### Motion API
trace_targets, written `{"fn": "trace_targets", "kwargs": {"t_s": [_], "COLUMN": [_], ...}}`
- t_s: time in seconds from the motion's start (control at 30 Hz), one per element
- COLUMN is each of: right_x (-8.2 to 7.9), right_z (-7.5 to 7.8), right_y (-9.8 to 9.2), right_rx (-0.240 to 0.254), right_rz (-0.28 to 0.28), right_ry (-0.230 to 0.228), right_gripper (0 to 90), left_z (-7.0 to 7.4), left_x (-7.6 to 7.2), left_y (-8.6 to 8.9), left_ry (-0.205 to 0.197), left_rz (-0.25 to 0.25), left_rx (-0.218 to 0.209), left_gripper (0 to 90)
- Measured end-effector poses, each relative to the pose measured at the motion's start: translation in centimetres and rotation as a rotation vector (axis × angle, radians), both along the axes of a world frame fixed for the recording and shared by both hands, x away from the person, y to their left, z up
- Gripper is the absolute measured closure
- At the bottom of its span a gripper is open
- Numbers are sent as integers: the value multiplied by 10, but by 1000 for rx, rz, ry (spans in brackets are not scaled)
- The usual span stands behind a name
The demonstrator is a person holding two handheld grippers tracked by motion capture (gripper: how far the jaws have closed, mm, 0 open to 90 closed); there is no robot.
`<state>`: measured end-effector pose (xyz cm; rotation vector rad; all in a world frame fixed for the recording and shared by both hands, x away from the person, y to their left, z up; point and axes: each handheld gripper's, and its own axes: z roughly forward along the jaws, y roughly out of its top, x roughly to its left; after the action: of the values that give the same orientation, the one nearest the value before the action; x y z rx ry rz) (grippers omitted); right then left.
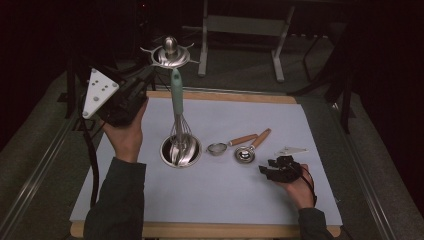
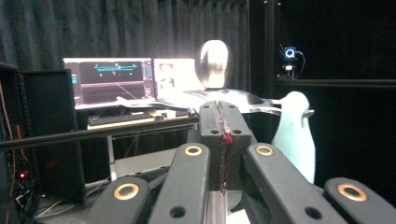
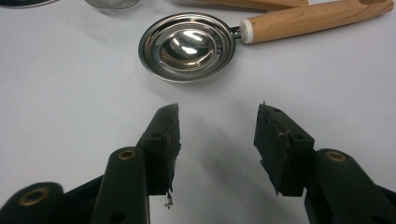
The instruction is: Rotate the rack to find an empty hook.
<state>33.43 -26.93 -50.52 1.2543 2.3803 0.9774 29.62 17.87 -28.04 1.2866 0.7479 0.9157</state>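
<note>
Lid (image 1: pixel 170 54) of polished steel, knobbed and with pointed tabs round its rim, is being held up and off the table by the left gripper (image 1: pixel 131 96), whose jaws are pressed together on the lid's edge in the left gripper view (the knob (image 2: pixel 214 57) is standing upright just above the jaw tips, so the lid is being kept roughly level). Below and in front of it, a steel bowl (image 1: pixel 181 150) is sitting on the white mat (image 1: pixel 150 200) with a whisk (image 1: pixel 176 107) leaning in it, its teal handle rising toward the lid; in my judgement the lid is being kept raised because the whisk is blocking any covering of the bowl. The right gripper (image 3: pixel 217 126) is resting low on the mat with its jaws spread and nothing between them, pointing at a wooden-handled measuring spoon (image 3: pixel 196 45), apparently in readiness. A small strainer (image 1: pixel 217 148) is lying just beside that spoon.
</note>
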Motion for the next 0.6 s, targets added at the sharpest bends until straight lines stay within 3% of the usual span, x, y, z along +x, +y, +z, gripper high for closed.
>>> {"fn": "trace_targets", "kwargs": {"t_s": [0.6], "right_x": [0], "right_z": [1], "right_y": [-3], "right_rx": [3], "right_rz": [-3], "right_ry": [-8], "right_gripper": [502], "left_z": [5], "left_x": [12], "left_y": [16], "left_ry": [26], "left_rz": [59], "left_rx": [-1], "left_gripper": [899]}}
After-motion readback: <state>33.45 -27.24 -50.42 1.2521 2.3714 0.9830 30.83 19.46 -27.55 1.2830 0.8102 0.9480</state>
